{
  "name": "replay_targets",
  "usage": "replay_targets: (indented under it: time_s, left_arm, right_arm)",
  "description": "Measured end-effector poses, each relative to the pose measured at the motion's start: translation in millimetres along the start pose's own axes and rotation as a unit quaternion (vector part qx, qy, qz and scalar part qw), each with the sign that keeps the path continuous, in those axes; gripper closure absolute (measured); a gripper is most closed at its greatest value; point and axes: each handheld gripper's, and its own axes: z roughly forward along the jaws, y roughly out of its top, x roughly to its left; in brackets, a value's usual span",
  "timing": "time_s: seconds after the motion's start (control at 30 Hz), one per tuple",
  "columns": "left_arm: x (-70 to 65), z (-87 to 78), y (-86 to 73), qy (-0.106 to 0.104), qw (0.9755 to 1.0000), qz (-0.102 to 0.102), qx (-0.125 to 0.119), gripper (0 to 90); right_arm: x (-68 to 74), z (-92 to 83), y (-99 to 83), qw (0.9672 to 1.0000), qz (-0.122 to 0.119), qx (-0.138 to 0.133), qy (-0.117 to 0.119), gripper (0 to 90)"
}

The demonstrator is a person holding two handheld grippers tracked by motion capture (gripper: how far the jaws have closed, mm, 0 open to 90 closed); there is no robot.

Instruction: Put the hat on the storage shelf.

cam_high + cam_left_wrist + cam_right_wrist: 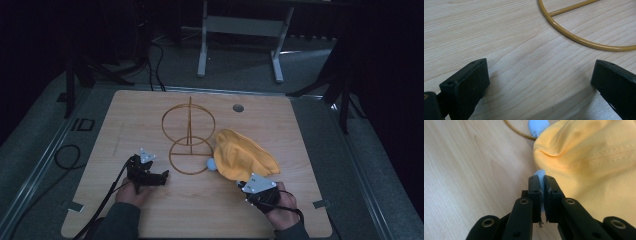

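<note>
- The right gripper (541, 185) is clamped on a thin light-blue strip (540, 173) that pokes out between its 2 black jaws at the near edge of the soft yellow cloth cap (243, 153).
- That cap sits in a slumped heap on the pale wooden table (150, 220), right of the gold wire stand with 2 rings and an upright rod (189, 136), just beside its lower ring.
- A second bit of light blue, a rounded knob (211, 163), shows at the cap's left edge, close against the lower ring.
- The left gripper (159, 176) rests low by the table with its jaws spread wide and nothing between them; from its own view the stand's base ring (584, 41) curves past just ahead.
- Risk 1, as I judge it: the hold is on a narrow strip only, so the bulk of the cap hangs free and could slide the strip out of the pads if lifted fast.
- Risk 2: the loose cloth lies close to the ring, so dragging it leftward could snag the wire and tip or shove the light stand.
- Risk 3: nothing steadies the stand, since the left gripper is apart from it.
</note>
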Motion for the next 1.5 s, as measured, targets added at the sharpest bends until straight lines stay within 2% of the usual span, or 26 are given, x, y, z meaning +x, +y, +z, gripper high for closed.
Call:
replay_targets:
  time_s: [0.27,0.37,0.5,0.63,0.87,0.9,0.97,1.03,1.1,1.3,1.37,1.43,1.5]
  left_arm:
    - [-0.1,0.1,0.0,0.0,1.0,-0.001,-0.001,1.9]
    - [-0.1,0.1,0.0,0.0,1.0,-0.001,-0.001,1.8]
    - [-0.2,0.1,0.0,0.0,1.0,-0.001,-0.001,1.8]
    - [-0.2,0.2,0.0,0.0,1.0,-0.001,-0.001,1.8]
    - [-0.1,0.1,0.0,0.0,1.0,-0.001,-0.001,1.9]
    - [0.0,0.0,0.0,0.0,1.0,0.0,0.0,1.9]
    - [-0.2,0.2,0.0,0.0,1.0,-0.001,-0.001,1.9]
    - [-0.2,0.2,0.0,0.0,1.0,-0.001,-0.002,1.8]
    - [-0.1,0.2,0.0,0.0,1.0,-0.001,-0.001,1.9]
    - [-0.2,0.2,0.0,0.0,1.0,-0.001,-0.002,1.9]
    - [-0.2,0.2,0.0,0.0,1.0,-0.001,-0.002,1.8]
    - [-0.1,0.1,0.0,0.0,1.0,-0.001,-0.001,1.8]
    - [-0.2,0.2,0.0,0.0,1.0,-0.002,-0.002,1.8]
  right_arm:
    - [-7.3,-17.2,8.4,0.9996,0.003,-0.026,-0.014,85.3]
    - [-11.5,-28.5,11.6,0.9986,0.008,-0.046,-0.023,85.3]
    - [-13.8,-36.9,13.6,0.9981,0.009,-0.057,-0.023,85.3]
    - [-19.7,-49.7,15.7,0.9954,0.02,-0.093,-0.013,85.4]
    - [-23.0,-58.9,18.0,0.9934,0.025,-0.112,-0.006,85.4]
    - [-24.7,-61.1,17.9,0.9922,0.032,-0.121,0.0,85.4]
    - [-26.0,-61.6,17.6,0.9919,0.034,-0.123,0.002,85.4]
    - [-29.4,-62.4,16.1,0.9915,0.04,-0.124,-0.002,85.4]
    - [-33.5,-63.8,13.7,0.9896,0.053,-0.133,0.012,85.3]
    - [-38.4,-58.5,4.5,0.9923,0.062,-0.107,0.005,84.6]
    - [-39.3,-54.3,-0.6,0.9939,0.065,-0.089,0.001,84.3]
    - [-40.2,-51.6,-4.4,0.9945,0.068,-0.079,0.007,83.9]
    - [-39.9,-49.3,-7.9,0.9959,0.065,-0.062,-0.006,82.8]
